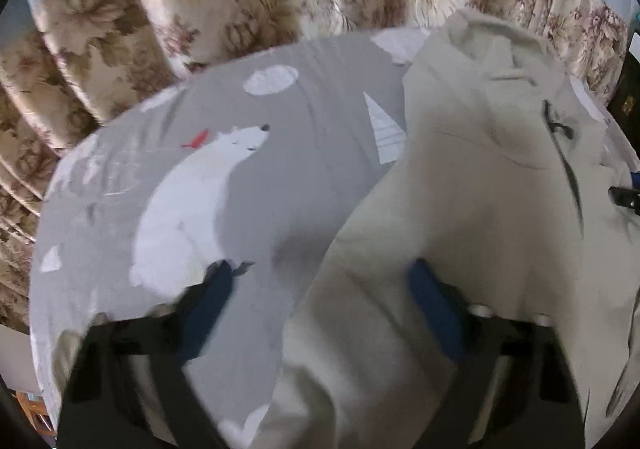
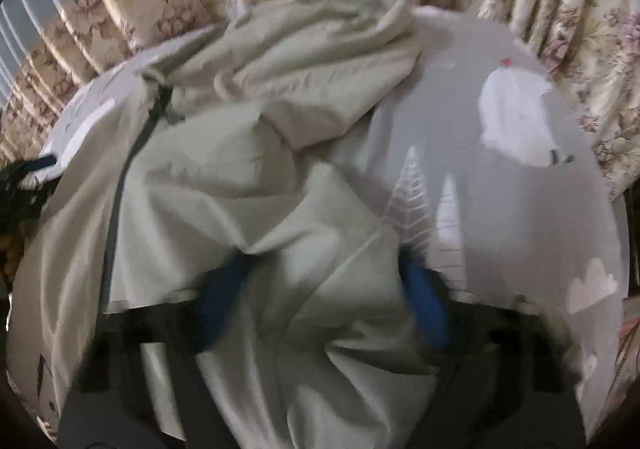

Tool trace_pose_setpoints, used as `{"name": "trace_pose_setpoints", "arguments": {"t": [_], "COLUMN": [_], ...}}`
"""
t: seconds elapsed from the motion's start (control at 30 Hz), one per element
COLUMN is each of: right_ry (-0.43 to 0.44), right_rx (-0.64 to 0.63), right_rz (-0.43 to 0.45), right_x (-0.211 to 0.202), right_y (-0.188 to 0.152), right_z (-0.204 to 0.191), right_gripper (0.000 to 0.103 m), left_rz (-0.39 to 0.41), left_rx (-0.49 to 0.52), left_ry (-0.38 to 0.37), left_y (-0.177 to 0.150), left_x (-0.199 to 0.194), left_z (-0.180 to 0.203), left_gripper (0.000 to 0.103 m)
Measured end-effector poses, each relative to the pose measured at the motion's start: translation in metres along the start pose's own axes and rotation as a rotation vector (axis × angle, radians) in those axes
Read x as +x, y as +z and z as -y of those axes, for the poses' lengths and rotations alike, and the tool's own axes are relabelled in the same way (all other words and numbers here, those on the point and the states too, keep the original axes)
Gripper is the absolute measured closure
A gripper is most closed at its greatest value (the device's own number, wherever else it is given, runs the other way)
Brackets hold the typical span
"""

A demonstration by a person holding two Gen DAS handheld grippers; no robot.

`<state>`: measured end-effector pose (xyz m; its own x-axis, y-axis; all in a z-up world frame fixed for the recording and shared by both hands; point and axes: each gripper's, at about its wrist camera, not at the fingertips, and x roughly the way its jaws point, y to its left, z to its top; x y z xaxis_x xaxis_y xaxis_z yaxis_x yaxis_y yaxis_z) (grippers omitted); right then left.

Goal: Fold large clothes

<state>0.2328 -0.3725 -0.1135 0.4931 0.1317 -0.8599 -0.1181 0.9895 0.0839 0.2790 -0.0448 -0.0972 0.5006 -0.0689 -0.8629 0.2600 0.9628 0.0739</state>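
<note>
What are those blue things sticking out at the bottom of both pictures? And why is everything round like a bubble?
Each blue thing is a finger pad of a hand tool that pinches. A person holds one in each hand. A small camera sits on each tool and looks out along its two fingers, and its wide lens bends the picture into a bubble.

One picture comes from the left gripper, the other from the right gripper. Both point down at a pale jacket with a dark zip, lying crumpled on a grey sheet printed with a polar bear. Flowery curtains hang behind.

Jacket cloth lies between each tool's fingers, but the blur hides whether they pinch it.
</note>
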Motion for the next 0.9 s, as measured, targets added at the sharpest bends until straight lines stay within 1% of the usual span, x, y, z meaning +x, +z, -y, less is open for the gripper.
{"name": "trace_pose_setpoints", "arguments": {"t": [0.03, 0.07, 0.1, 0.13, 0.2, 0.27, 0.33, 0.43, 0.5, 0.57, 0.6, 0.63, 0.7, 0.73, 0.77, 0.8, 0.83, 0.87, 0.9], "right_ry": [0.008, 0.021, 0.022, 0.006, -0.021, -0.056, -0.089, -0.15, -0.185, -0.224, -0.233, -0.236, -0.239, -0.234, -0.228, -0.228, -0.246, -0.267, -0.278], "right_rx": [-0.009, -0.013, -0.02, -0.036, -0.061, -0.089, -0.127, -0.222, -0.257, -0.285, -0.29, -0.29, -0.29, -0.282, -0.268, -0.246, -0.226, -0.212, -0.193], "right_rz": [0.008, 0.019, 0.028, 0.051, 0.087, 0.134, 0.157, 0.197, 0.228, 0.281, 0.299, 0.319, 0.348, 0.327, 0.27, 0.202, 0.161, 0.142, 0.135], "right_x": [0.0, -0.002, -0.004, -0.007, -0.014, -0.021, -0.024, -0.022, -0.018, -0.018, -0.018, -0.019, -0.017, -0.01, 0.004, 0.022, 0.034, 0.04, 0.041], "right_y": [0.001, 0.002, 0.004, 0.007, 0.015, 0.03, 0.046, 0.077, 0.095, 0.12, 0.129, 0.14, 0.152, 0.158, 0.161, 0.163, 0.161, 0.157, 0.153], "right_z": [-0.002, -0.004, -0.006, -0.01, -0.015, -0.018, -0.024, -0.04, -0.052, -0.066, -0.071, -0.077, -0.082, -0.084, -0.082, -0.078, -0.07, -0.064, -0.056], "right_gripper": [0.072, 0.081, 0.088, 0.09, 0.092, 0.092, 0.094, 0.096, 0.097, 0.097, 0.097, 0.097, 0.096, 0.095, 0.094, 0.086, 0.067, 0.056, 0.041], "left_rz": [-0.019, -0.003, 0.01, 0.017, 0.04, 0.081, 0.107, 0.153, 0.186, 0.244, 0.268, 0.306, 0.336, 0.311, 0.263, 0.232, 0.201, 0.168, 0.153], "left_rx": [-0.005, -0.018, -0.027, -0.018, 0.006, 0.008, -0.007, 0.001, -0.013, -0.057, -0.073, -0.086, -0.093, -0.103, -0.096, -0.085, -0.067, -0.063, -0.081], "left_ry": [-0.04, -0.063, -0.081, -0.067, -0.035, 0.004, 0.033, 0.124, 0.175, 0.227, 0.246, 0.282, 0.326, 0.321, 0.308, 0.303, 0.332, 0.339, 0.312], "left_y": [0.002, 0.005, 0.007, 0.01, 0.013, 0.015, 0.022, 0.035, 0.05, 0.071, 0.077, 0.086, 0.099, 0.104, 0.107, 0.107, 0.101, 0.096, 0.088], "left_x": [0.009, 0.01, 0.011, 0.011, 0.01, 0.007, 0.003, -0.004, -0.008, -0.021, -0.027, -0.037, -0.045, -0.04, -0.028, -0.016, 0.001, 0.009, 0.01], "left_z": [0.001, 0.002, 0.002, 0.006, 0.01, 0.005, -0.004, -0.012, -0.021, -0.034, -0.039, -0.045, -0.051, -0.055, -0.057, -0.057, -0.057, -0.057, -0.059], "left_gripper": [0.045, 0.055, 0.074, 0.085, 0.095, 0.096, 0.097, 0.097, 0.097, 0.097, 0.097, 0.097, 0.097, 0.096, 0.096, 0.092, 0.091, 0.091, 0.091]}}
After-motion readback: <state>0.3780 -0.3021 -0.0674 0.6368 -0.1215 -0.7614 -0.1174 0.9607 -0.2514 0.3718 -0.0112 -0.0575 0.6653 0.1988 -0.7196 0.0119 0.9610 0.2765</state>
